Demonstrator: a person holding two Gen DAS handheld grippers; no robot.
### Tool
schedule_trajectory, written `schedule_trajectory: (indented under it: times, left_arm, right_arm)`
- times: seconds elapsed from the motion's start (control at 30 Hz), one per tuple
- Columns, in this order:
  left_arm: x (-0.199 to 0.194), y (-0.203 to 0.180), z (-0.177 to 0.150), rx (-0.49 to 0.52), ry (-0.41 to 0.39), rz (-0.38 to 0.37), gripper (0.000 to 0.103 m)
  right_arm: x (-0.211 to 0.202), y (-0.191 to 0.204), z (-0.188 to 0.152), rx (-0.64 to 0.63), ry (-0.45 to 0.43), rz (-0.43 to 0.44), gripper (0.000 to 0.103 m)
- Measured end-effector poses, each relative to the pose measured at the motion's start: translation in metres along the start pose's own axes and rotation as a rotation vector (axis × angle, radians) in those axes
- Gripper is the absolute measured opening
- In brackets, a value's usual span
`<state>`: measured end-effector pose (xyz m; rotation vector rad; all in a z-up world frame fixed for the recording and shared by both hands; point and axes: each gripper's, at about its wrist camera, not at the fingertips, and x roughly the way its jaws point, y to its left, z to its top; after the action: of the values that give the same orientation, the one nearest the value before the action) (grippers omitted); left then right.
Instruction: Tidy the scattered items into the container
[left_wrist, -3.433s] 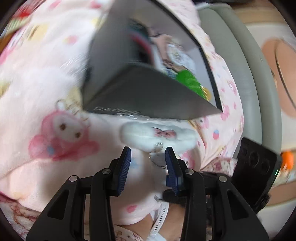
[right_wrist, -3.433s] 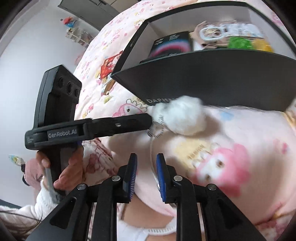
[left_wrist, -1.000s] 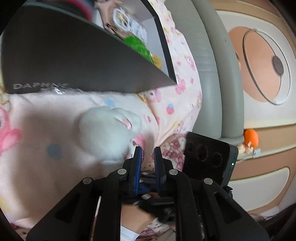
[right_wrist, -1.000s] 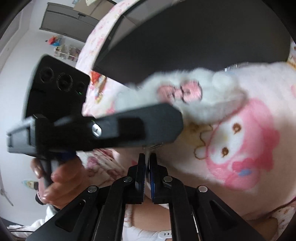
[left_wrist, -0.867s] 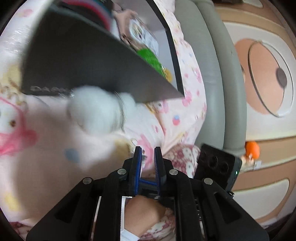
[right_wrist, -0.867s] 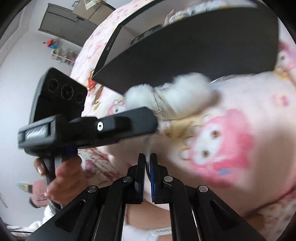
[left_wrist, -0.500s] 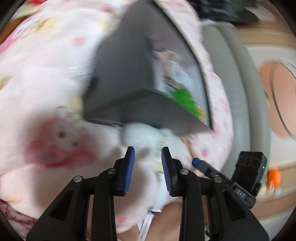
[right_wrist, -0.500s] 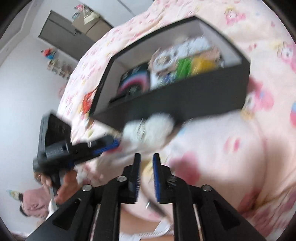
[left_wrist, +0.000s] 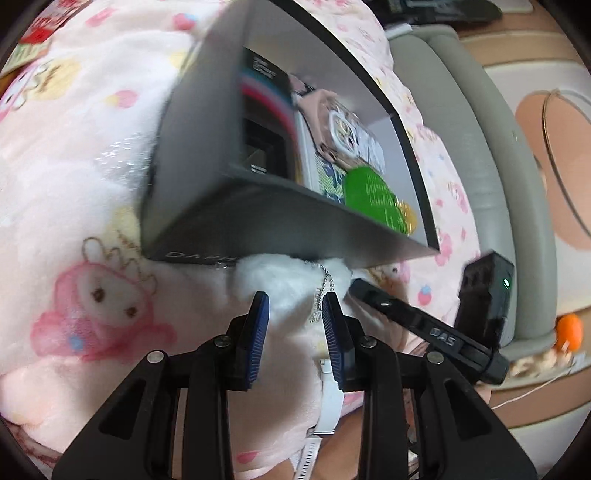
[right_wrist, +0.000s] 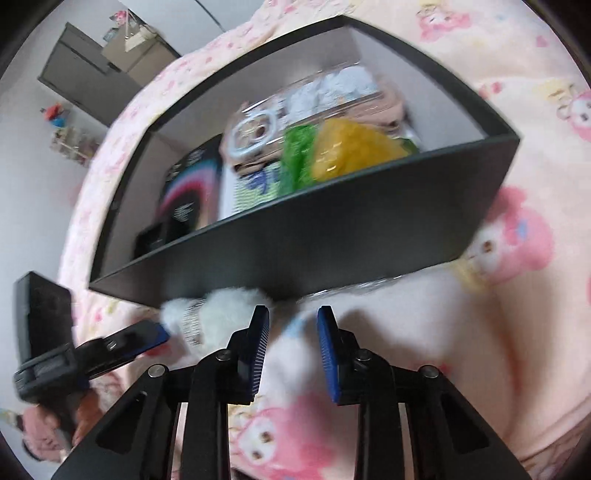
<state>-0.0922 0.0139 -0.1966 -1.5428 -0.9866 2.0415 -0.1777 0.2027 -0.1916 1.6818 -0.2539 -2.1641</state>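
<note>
A white fluffy plush keychain (left_wrist: 284, 280) with a metal ball chain lies on the pink blanket, right against the front wall of the black box (left_wrist: 207, 177). My left gripper (left_wrist: 293, 301) stands open just before it; the plush's near edge reaches between the fingertips, and the pads do not press on it. In the right wrist view the plush (right_wrist: 221, 306) lies left of my open right gripper (right_wrist: 291, 314), which has only blanket between its fingers. The box (right_wrist: 295, 236) holds a black carton, a pink phone case and green and yellow packets.
The pink cartoon-print blanket (left_wrist: 74, 184) covers the bed all around the box. A grey padded bed edge (left_wrist: 498, 147) runs along the right in the left wrist view. A white strap (left_wrist: 328, 398) hangs below the left fingers. A dark cabinet (right_wrist: 96, 74) stands by the far wall.
A second ago both grippers were shut close under the plush; now both are open. The plush has come to rest against the box front, and both views now look down into the box.
</note>
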Motion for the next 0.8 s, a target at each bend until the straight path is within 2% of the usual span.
schedule_trajectory:
  times: [0.1,0.13,0.2,0.3,0.37,0.43,0.53,0.7,0.8]
  left_arm:
    - [0.002,-0.004,-0.003,0.029,0.027,-0.02,0.021]
    - [0.003,-0.005,-0.004,0.038,0.034,-0.023,0.021]
    - [0.005,-0.006,-0.004,0.04,0.023,-0.003,0.021]
    - [-0.003,0.002,-0.001,-0.009,-0.011,-0.009,0.021]
    - [-0.011,0.01,0.001,-0.045,-0.024,-0.034,0.026]
    - [-0.014,0.012,0.003,-0.066,-0.042,-0.052,0.037]
    - [-0.034,0.014,0.001,-0.081,-0.11,-0.055,0.044]
    - [-0.07,0.009,-0.005,-0.045,-0.234,0.065,0.045]
    - [-0.078,0.015,-0.009,-0.066,-0.244,0.161,0.045]
  right_arm:
    - [0.026,0.001,0.001,0.02,0.082,0.059,0.024]
    - [0.03,0.0,0.001,0.037,0.077,0.084,0.023]
    - [0.034,0.0,0.0,0.074,0.061,0.162,0.014]
    - [0.029,0.008,-0.004,0.051,0.049,0.269,0.011]
    - [0.021,0.015,-0.006,0.016,0.025,0.303,0.011]
    - [0.016,0.022,-0.008,-0.016,0.016,0.34,0.011]
    - [0.017,0.033,-0.011,-0.059,0.025,0.384,0.011]
    - [0.019,0.068,-0.015,-0.124,0.042,0.447,0.011]
    - [0.03,0.092,-0.024,-0.205,0.083,0.449,0.011]
